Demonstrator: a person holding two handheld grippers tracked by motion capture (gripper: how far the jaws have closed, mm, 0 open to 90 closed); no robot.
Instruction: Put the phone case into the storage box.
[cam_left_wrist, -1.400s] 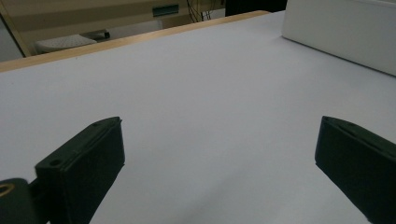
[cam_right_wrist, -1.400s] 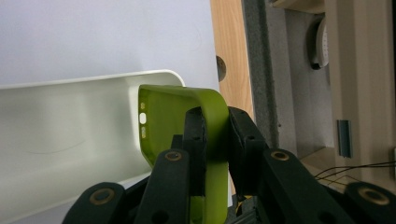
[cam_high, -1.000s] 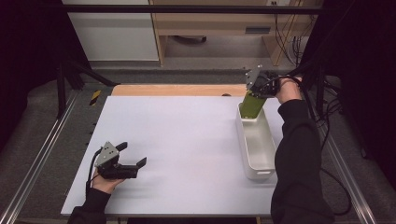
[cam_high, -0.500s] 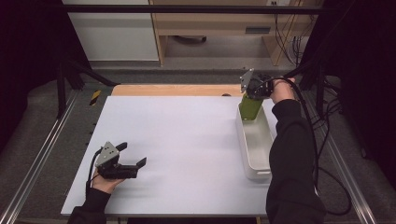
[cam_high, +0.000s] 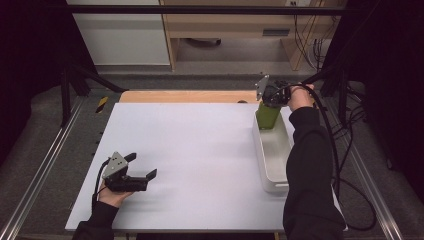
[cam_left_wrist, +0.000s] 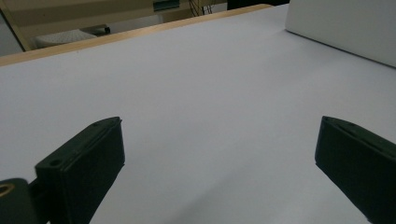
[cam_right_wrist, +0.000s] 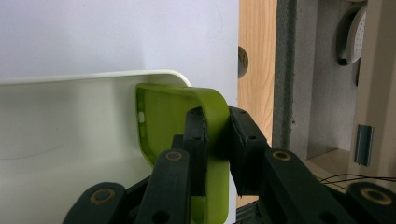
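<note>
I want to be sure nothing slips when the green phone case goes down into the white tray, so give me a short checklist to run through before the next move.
1. Grip on the case: the right gripper has its fingers pressed on the wall of the green phone case. Ok.
2. Case over the tray: it hangs at the far end of the white tray. Ok.
3. Tray floor free where the case would land: bare as seen. Ok.
4. Case touching the tray floor: cannot tell.
5. Left gripper out of the way: rests open on the table, far from the tray. Ok.
</note>
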